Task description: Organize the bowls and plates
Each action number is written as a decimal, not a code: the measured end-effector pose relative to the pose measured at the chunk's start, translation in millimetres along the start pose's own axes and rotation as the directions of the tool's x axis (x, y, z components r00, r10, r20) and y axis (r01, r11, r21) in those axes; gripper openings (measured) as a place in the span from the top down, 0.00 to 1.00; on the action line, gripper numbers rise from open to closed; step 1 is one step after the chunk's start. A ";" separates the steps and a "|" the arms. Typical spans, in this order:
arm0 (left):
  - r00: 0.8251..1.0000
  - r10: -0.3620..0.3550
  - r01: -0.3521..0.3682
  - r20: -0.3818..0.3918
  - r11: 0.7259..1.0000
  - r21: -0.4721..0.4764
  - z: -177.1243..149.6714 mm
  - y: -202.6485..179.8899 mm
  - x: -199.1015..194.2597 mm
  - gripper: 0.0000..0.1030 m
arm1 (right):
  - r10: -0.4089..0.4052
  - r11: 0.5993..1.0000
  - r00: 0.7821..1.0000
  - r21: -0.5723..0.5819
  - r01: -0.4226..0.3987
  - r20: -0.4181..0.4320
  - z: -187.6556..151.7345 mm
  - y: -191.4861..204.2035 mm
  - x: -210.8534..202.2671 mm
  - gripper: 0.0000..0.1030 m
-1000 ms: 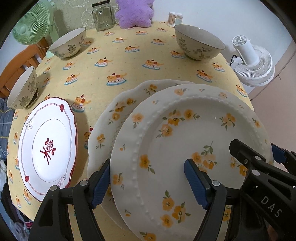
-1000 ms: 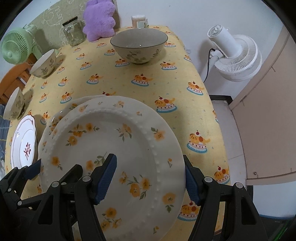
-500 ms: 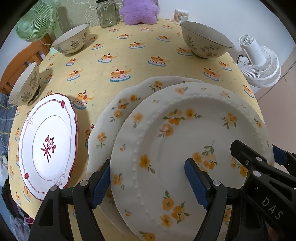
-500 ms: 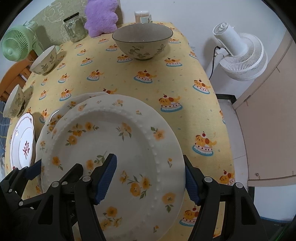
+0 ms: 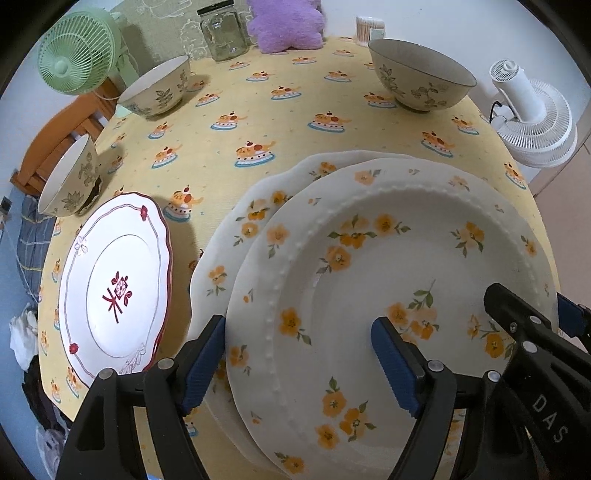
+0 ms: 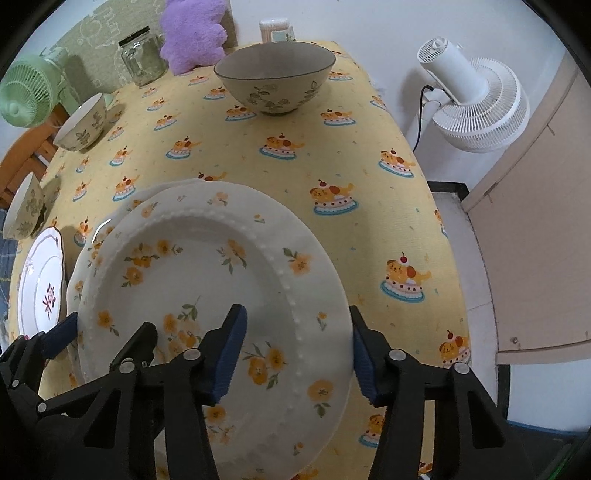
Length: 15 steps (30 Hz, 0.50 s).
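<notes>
Yellow cloth printed with little cakes covered the table (image 5: 280,122), and the beaded flower plate (image 5: 388,280) served as the landmark for everything else. It lay on top of a second, scallop-edged flower plate (image 5: 236,236), shifted a little to the right so that the lower plate's rim showed as a crescent on the left and far sides. That offset suggested the stack was made but not squared up.

The left gripper (image 5: 299,365) stood wide open, one blue pad outside the beaded plate's left rim and the other over its well; it held nothing. The right gripper (image 6: 295,354) was likewise spread, its pads (image 6: 364,363) straddling the plate's right rim, one over the well and one outside. Whether either pad touched the china could not be told. Probably both straddled opposite rims so as to steady or nudge the top plate into line.

Counted, there were three plates: the two flowered ones stacked, and a red-trimmed plate (image 5: 118,288) lying alone just left of the stack. There were three bowls, all apart: a wide one (image 5: 421,77) well beyond the beaded plate toward the far right, one (image 5: 159,88) at the far left, and one (image 5: 70,181) at the left edge of the table, beyond the red-trimmed plate. They were not yet nested, so the bowls appeared to be the work remaining.

Beyond the bowls stood one glass jar (image 5: 223,31), one purple plush (image 5: 288,22), and one green fan (image 5: 79,53); a white fan (image 6: 476,103) stood off the table to the right.
</notes>
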State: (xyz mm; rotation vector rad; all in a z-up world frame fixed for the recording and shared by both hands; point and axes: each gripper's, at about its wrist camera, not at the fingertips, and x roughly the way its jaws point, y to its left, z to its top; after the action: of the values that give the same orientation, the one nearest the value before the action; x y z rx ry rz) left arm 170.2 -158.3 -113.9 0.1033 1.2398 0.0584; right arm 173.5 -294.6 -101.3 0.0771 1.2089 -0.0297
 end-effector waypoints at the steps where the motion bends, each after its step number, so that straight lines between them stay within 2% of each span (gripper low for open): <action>1: 1.000 0.013 -0.013 0.002 1.000 0.010 -0.3 -1.8 -0.7 0.21 | -0.005 1.000 1.000 -0.008 0.005 -0.001 -0.4 0.4 -0.2 0.48; 9: 0.997 0.071 -0.071 0.008 0.997 0.029 -2.6 -6.4 -5.9 0.21 | -0.027 0.998 0.999 -0.060 0.028 0.018 -3.1 4.5 -8.4 0.51; 15: 0.999 0.049 -0.049 0.025 0.999 -0.007 -4.6 1.1 -14.1 0.21 | -0.030 0.998 0.999 -0.057 0.031 0.022 -2.0 3.9 -10.9 0.54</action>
State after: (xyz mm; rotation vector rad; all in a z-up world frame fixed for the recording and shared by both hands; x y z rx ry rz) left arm 161.3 -158.5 -102.0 0.1283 1.2123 0.1032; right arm 168.0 -290.7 -91.6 0.0080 1.1892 -0.0228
